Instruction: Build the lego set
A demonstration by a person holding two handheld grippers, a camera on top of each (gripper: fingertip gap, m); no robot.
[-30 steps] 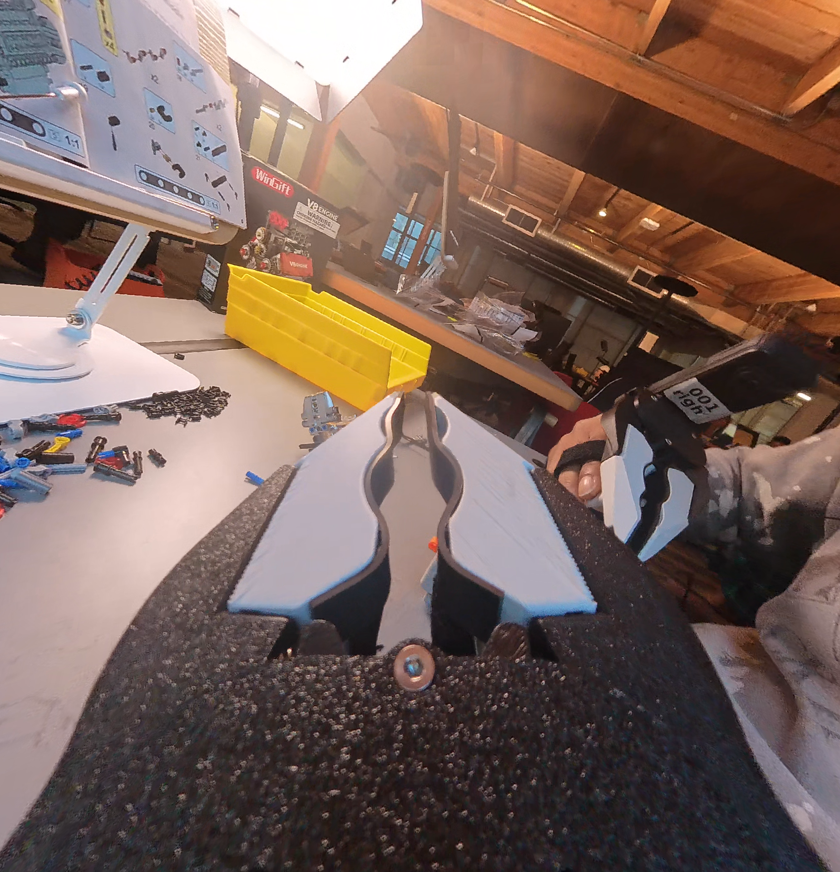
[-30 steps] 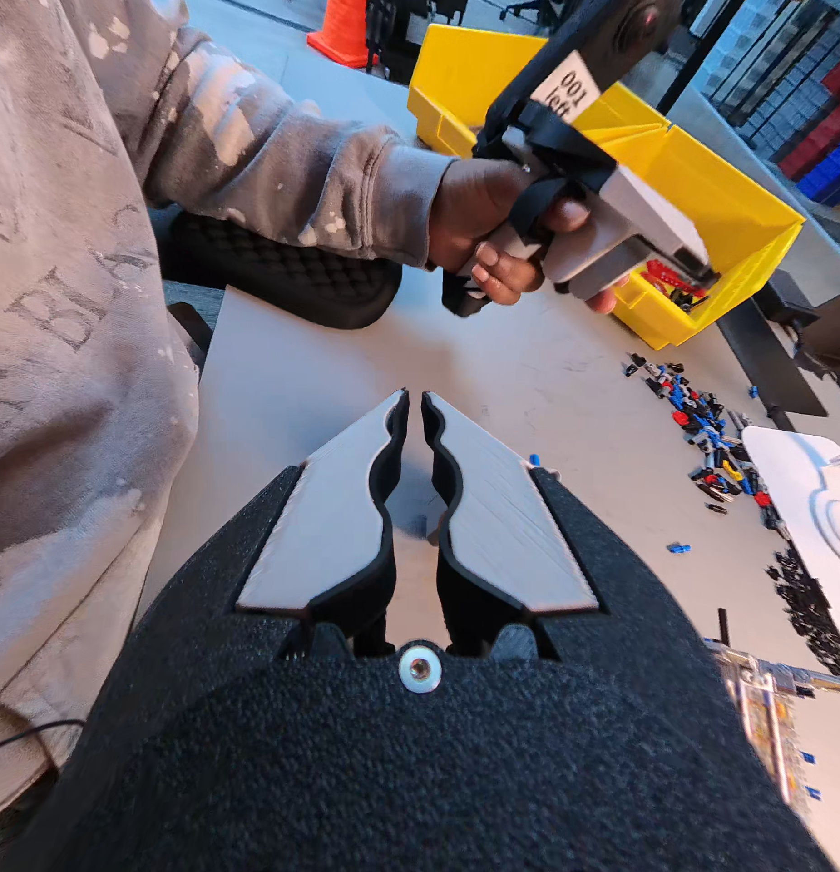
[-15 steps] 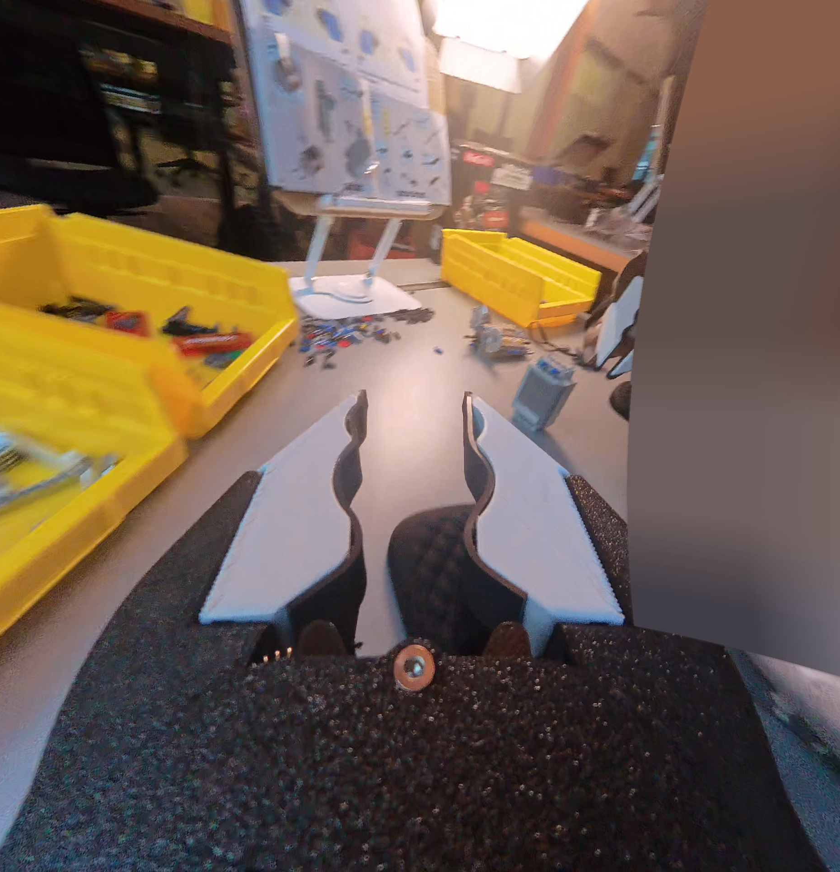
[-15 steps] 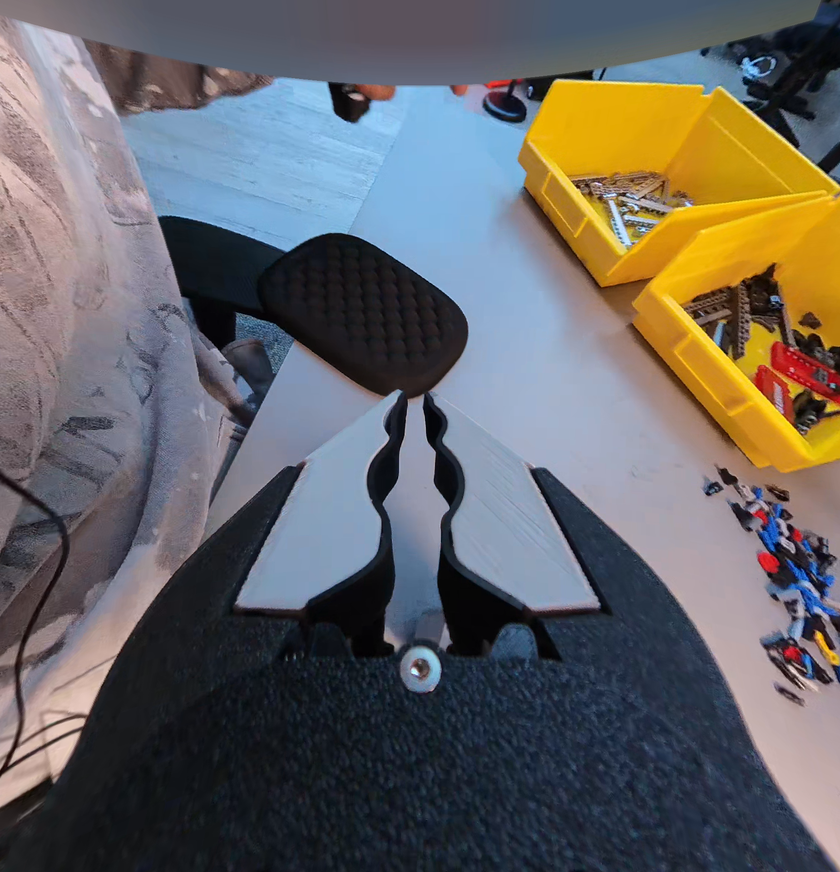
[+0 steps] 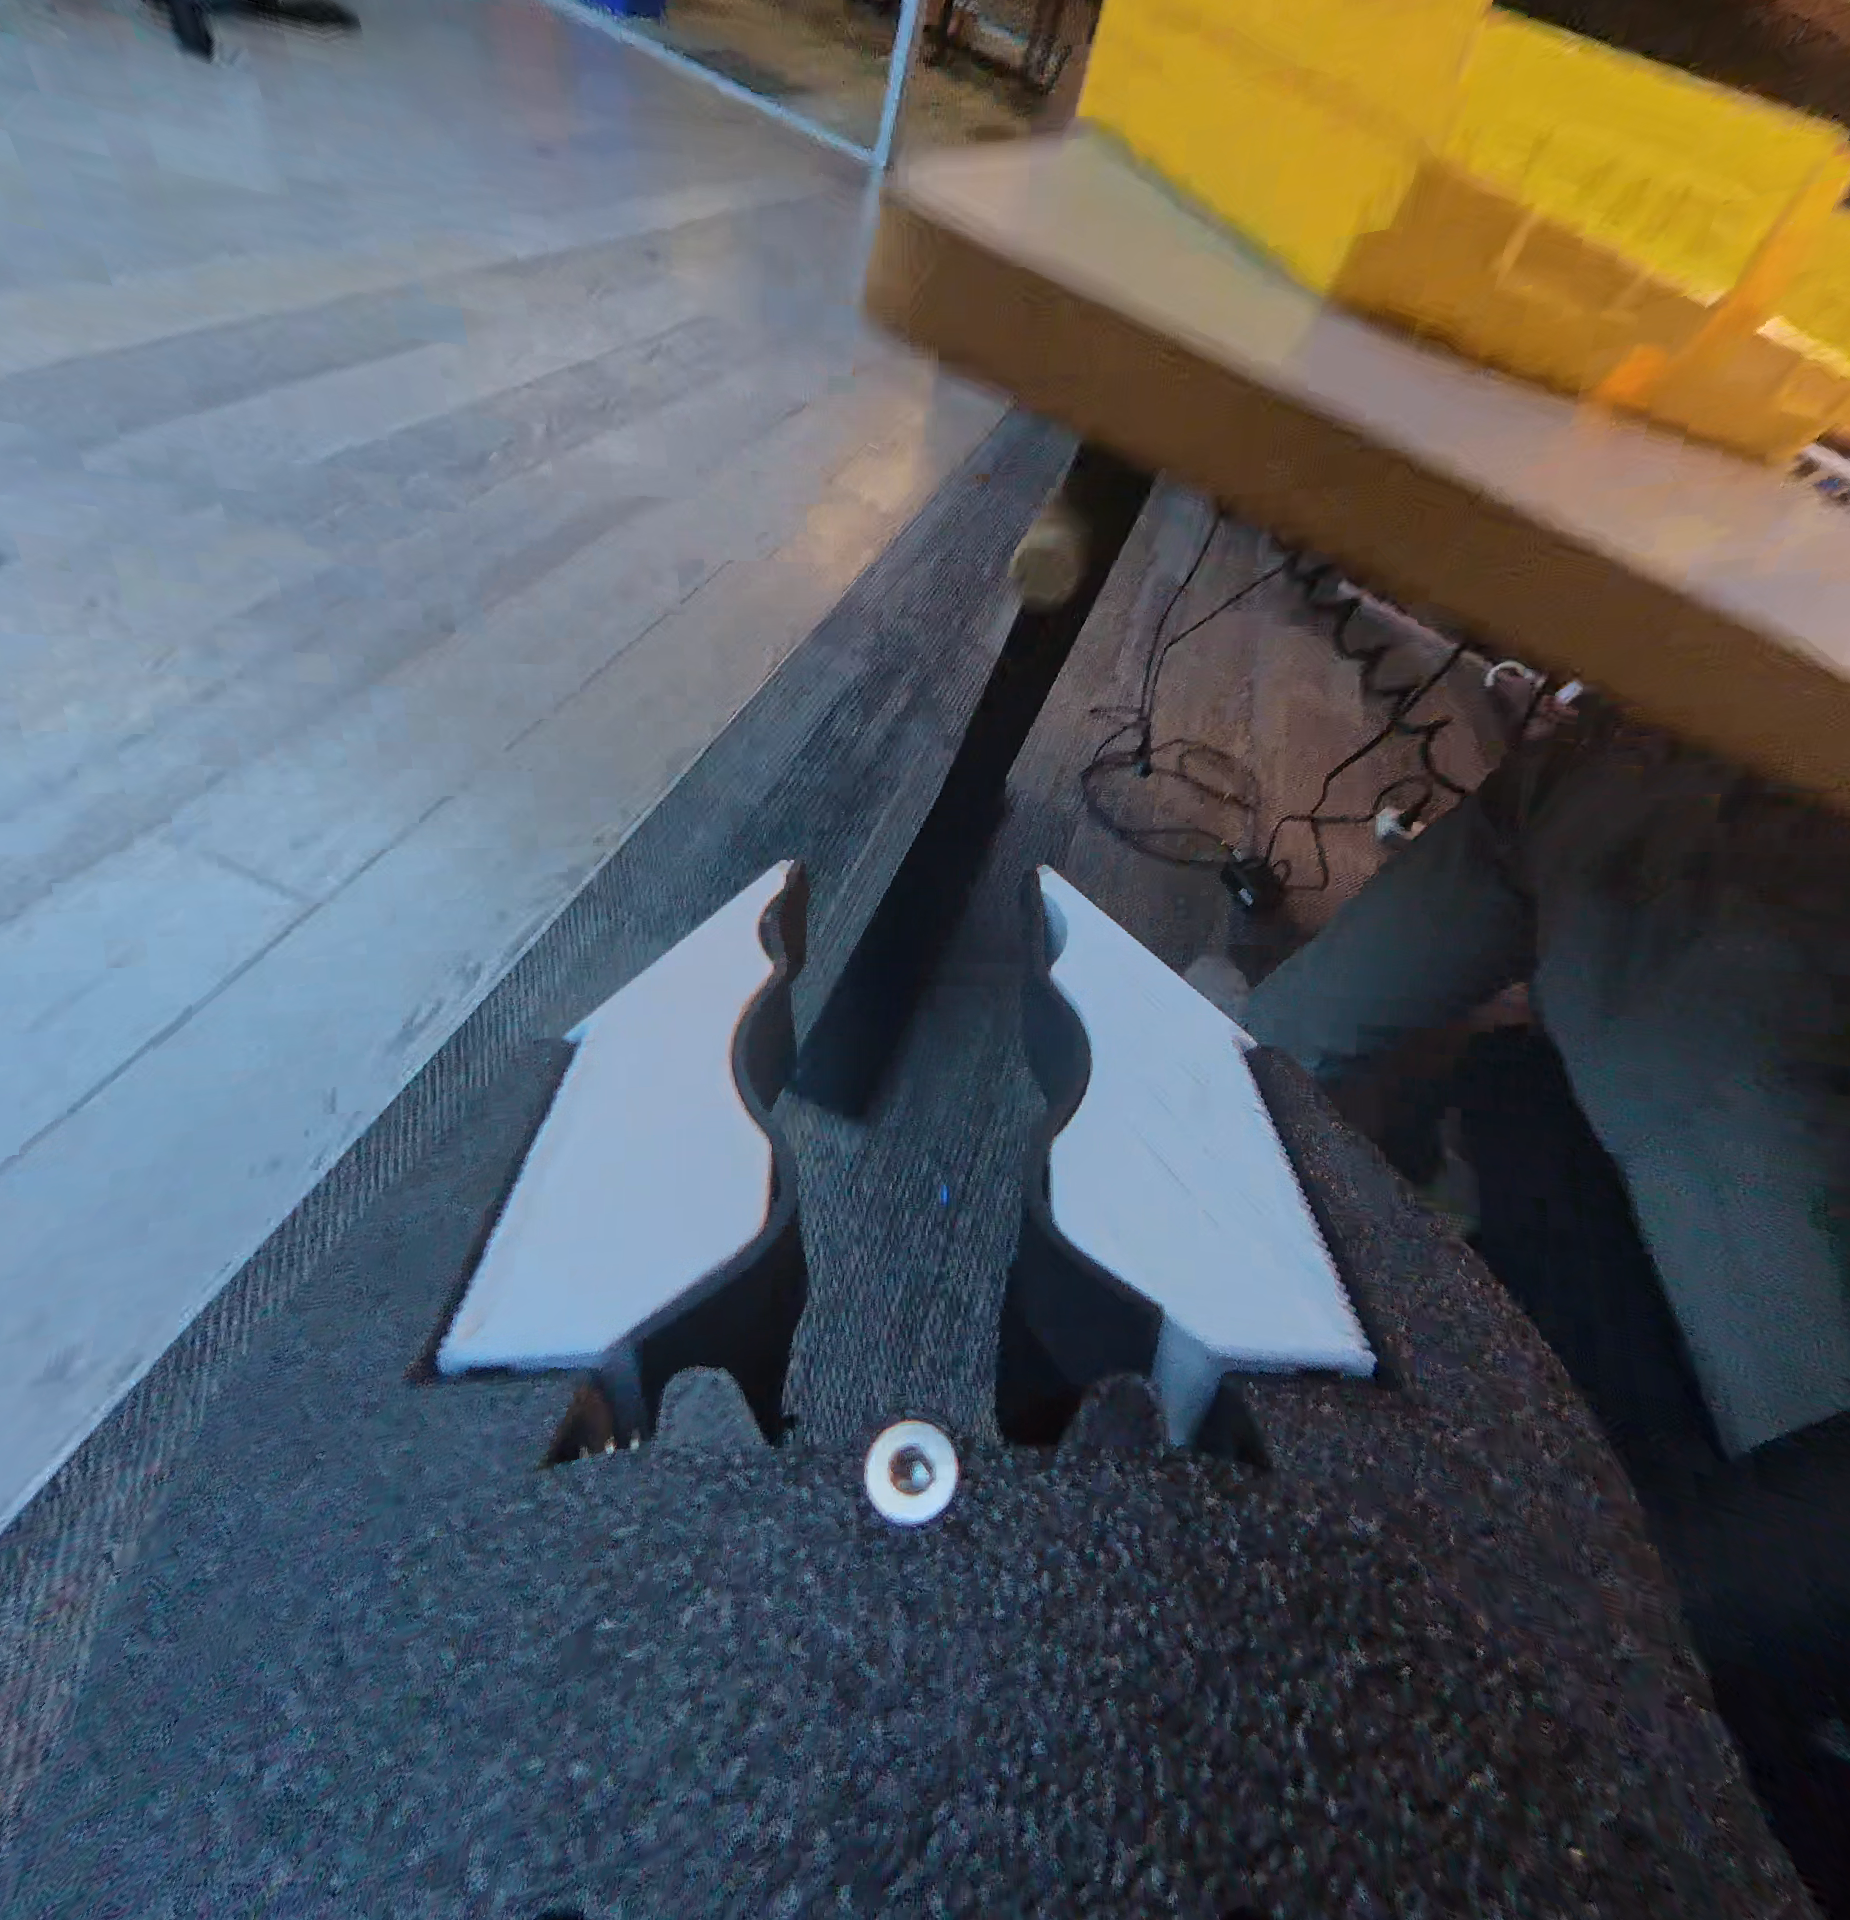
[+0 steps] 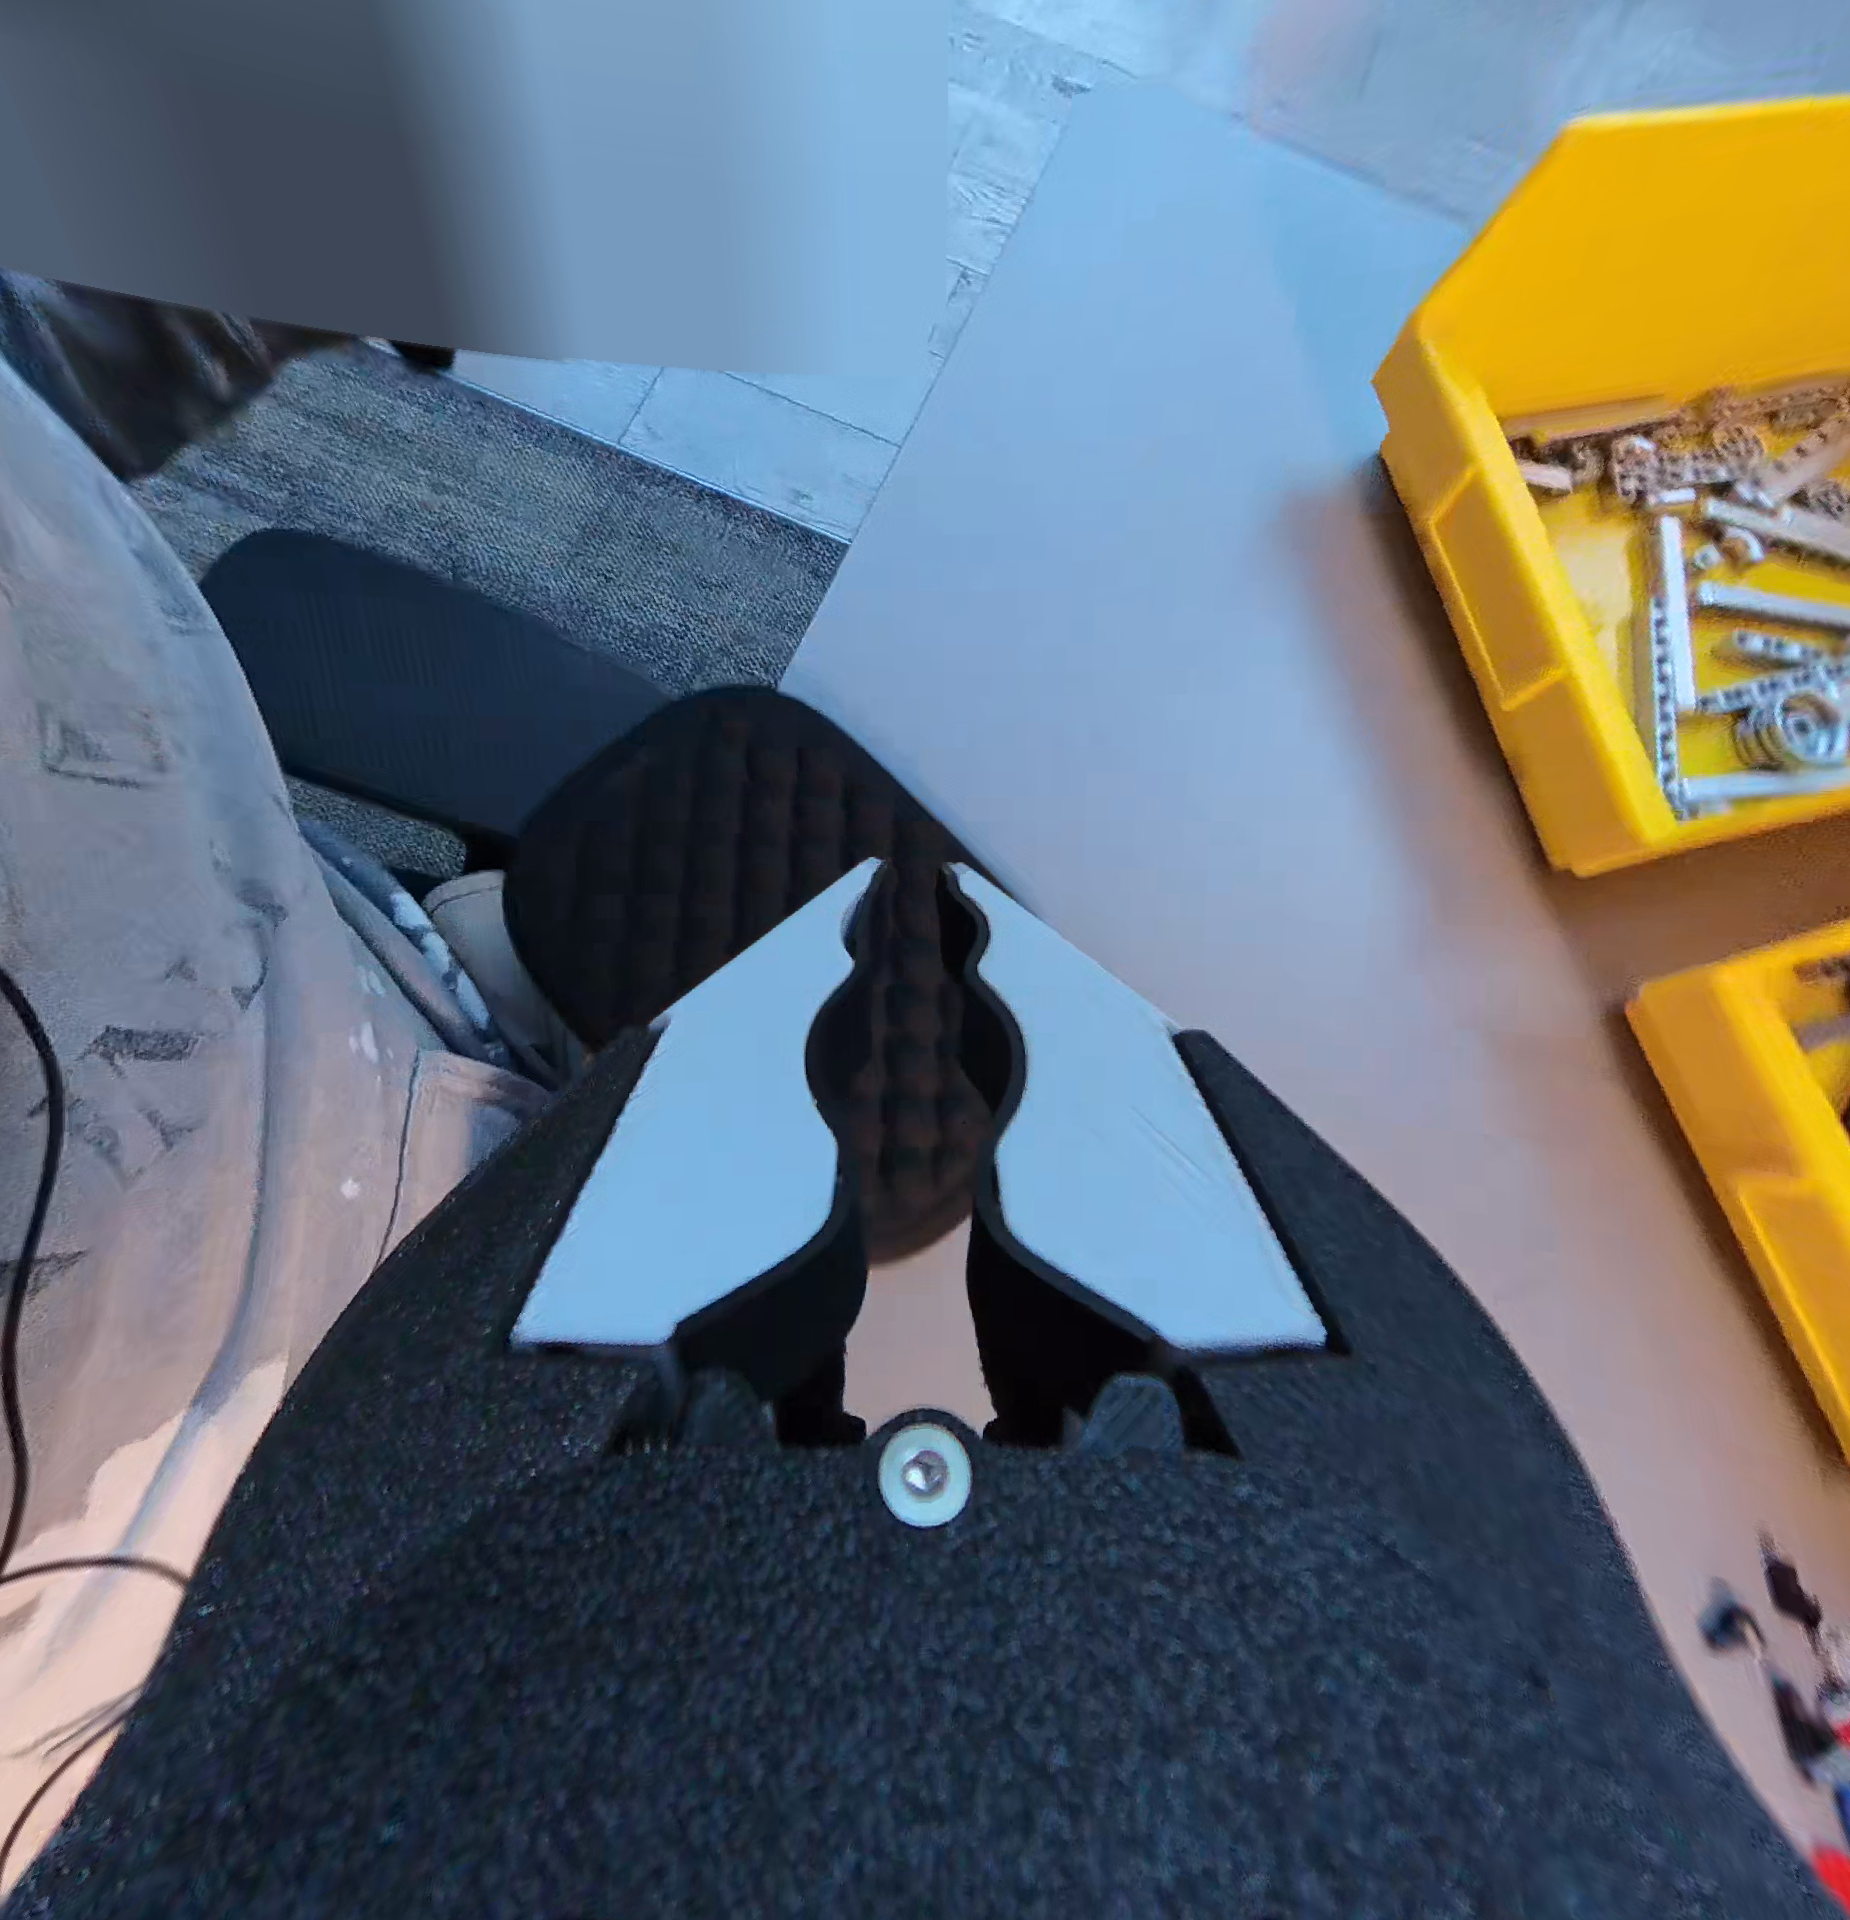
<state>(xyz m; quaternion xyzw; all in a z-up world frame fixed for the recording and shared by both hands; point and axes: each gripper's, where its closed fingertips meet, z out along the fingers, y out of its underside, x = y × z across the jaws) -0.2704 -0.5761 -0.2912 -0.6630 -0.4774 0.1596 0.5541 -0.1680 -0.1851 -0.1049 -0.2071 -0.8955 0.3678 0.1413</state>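
The left gripper (image 5: 913,899) hung out past the edge of the table (image 5: 1316,447), pointed down at the floor; its two fingers stood well apart with nothing between them, so it was released and empty; under it lay dark carpet (image 5: 900,1174), with pale floorboards (image 5: 329,468) stretching off to its left; a dark bar (image 5: 962,831) ran along the floor away from the fingertips; beneath the table sat a tangle of black cables (image 5: 1212,790); blurred yellow bins (image 5: 1503,187) stood on the tabletop above

The right gripper (image 6: 913,883) hovered over the near corner of the grey table (image 6: 1160,571); its tips were nearly together, only a thin gap between them, and they gripped nothing; between the fingers showed a black padded chair armrest (image 6: 692,831), lying just off the table corner; to the left was the person's pale patterned sleeve (image 6: 173,987), with a thin black cord (image 6: 27,1143) across it; on the right a yellow bin (image 6: 1503,623) held grey beams and gears (image 6: 1752,623); a second yellow bin (image 6: 1773,1195) stood nearer, just beside it; a few small coloured plastic parts (image 6: 1825,1714) lay loose on the table at the lower right, well apart from the gripper
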